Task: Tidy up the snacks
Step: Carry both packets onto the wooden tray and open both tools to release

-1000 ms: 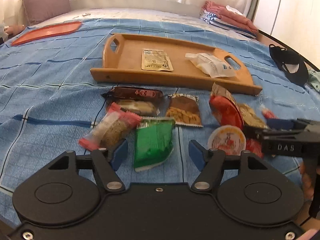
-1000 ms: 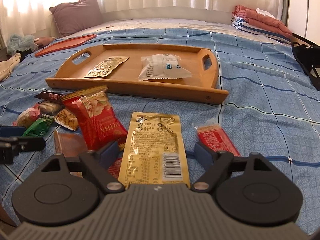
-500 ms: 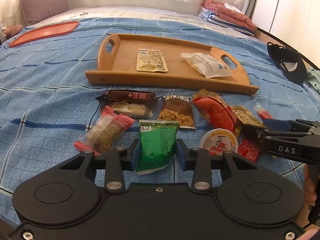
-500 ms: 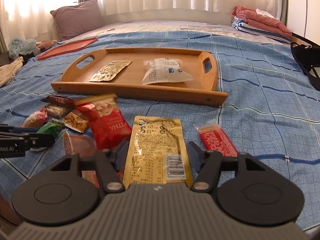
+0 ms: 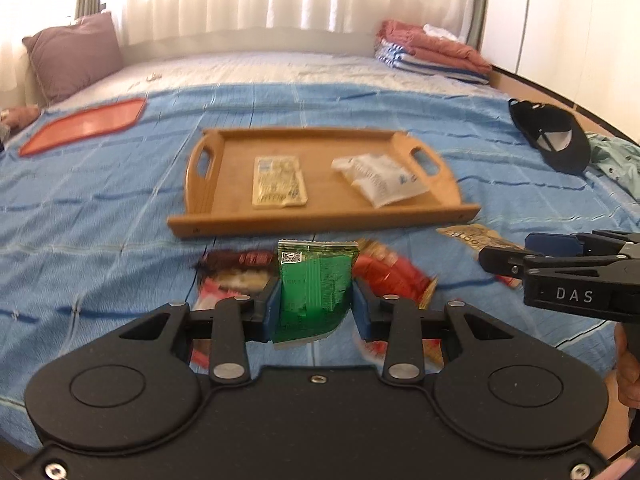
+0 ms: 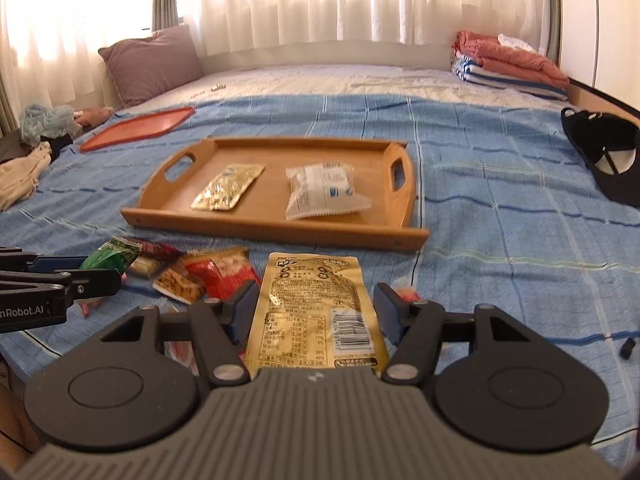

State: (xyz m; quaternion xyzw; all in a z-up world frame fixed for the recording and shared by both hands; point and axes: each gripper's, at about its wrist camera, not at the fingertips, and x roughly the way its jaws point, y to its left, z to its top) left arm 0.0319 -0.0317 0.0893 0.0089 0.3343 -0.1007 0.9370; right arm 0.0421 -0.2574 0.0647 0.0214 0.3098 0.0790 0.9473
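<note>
My left gripper [image 5: 315,310] is shut on a green snack packet [image 5: 314,288] and holds it above the blue bedspread, in front of the wooden tray [image 5: 320,218]. My right gripper [image 6: 316,312] is shut on a yellow foil packet [image 6: 316,312], also lifted; it shows from the side in the left wrist view [image 5: 508,256]. The tray [image 6: 276,228] holds a yellow packet [image 6: 228,192] and a white packet [image 6: 322,196]. Several loose snacks [image 6: 200,272] lie on the bedspread before the tray.
An orange tray [image 6: 138,128] lies far left. A black cap [image 6: 604,160] lies at the right. Folded towels [image 6: 508,64] and a purple pillow [image 6: 152,64] sit at the back. Clothes [image 6: 24,168] lie at the left edge.
Both grippers closed on their packets and lifted them off the bedspread. The left one raised the green packet, the right one the yellow foil packet; both views now look higher over the tray.
</note>
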